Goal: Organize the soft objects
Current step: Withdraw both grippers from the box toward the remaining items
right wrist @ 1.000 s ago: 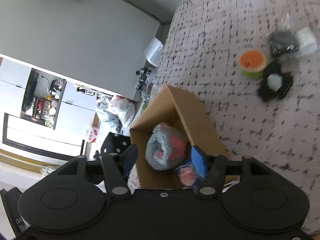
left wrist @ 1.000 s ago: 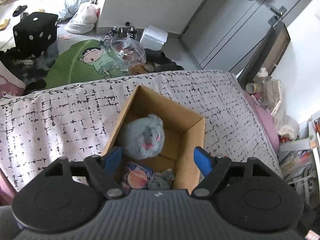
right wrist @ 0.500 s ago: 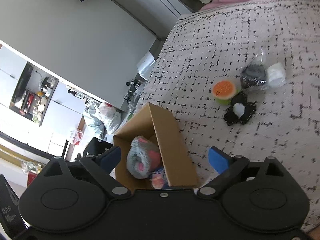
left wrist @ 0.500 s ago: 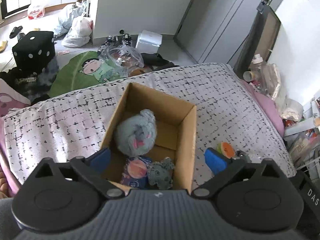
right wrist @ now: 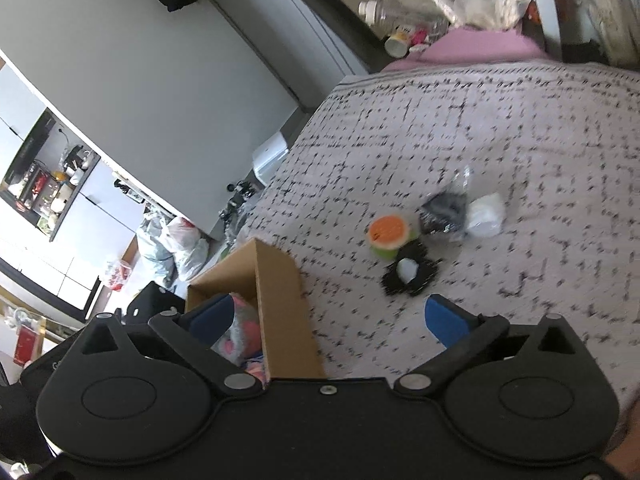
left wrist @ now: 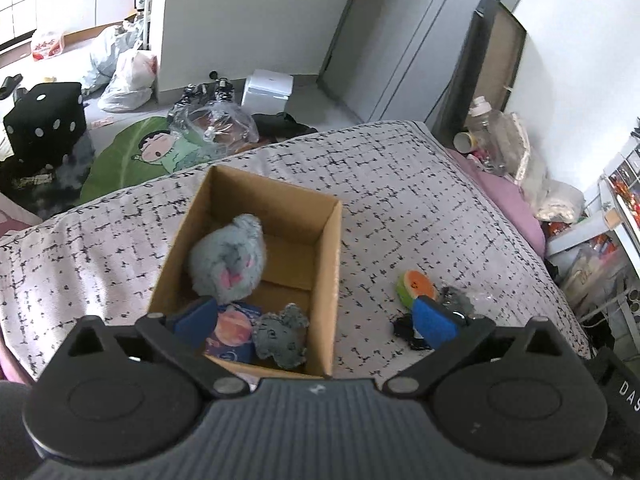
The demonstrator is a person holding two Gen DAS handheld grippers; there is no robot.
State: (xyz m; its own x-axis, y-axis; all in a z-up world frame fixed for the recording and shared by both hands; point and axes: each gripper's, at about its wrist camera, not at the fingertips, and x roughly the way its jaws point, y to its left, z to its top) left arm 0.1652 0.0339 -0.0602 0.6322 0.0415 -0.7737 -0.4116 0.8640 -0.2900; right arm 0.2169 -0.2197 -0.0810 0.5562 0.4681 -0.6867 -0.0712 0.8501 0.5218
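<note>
Both tongs have pulled back from the cardboard box (left wrist: 256, 268), left gripper (left wrist: 316, 320) and right gripper (right wrist: 328, 320) now spread wide, empty. Grey plush (left wrist: 228, 260) lies inside the box. Watermelon toy (right wrist: 388, 236) and black pieces (right wrist: 408, 276) wait on the bedspread (right wrist: 500, 140): likely next.

Bed (left wrist: 400, 184) carries cardboard box (left wrist: 332, 280), watermelon plush (left wrist: 416, 286), black plush (right wrist: 408, 274).

Black left claw (left wrist: 315, 320), blue pads (left wrist: 434, 321), silver pivot screws
</note>
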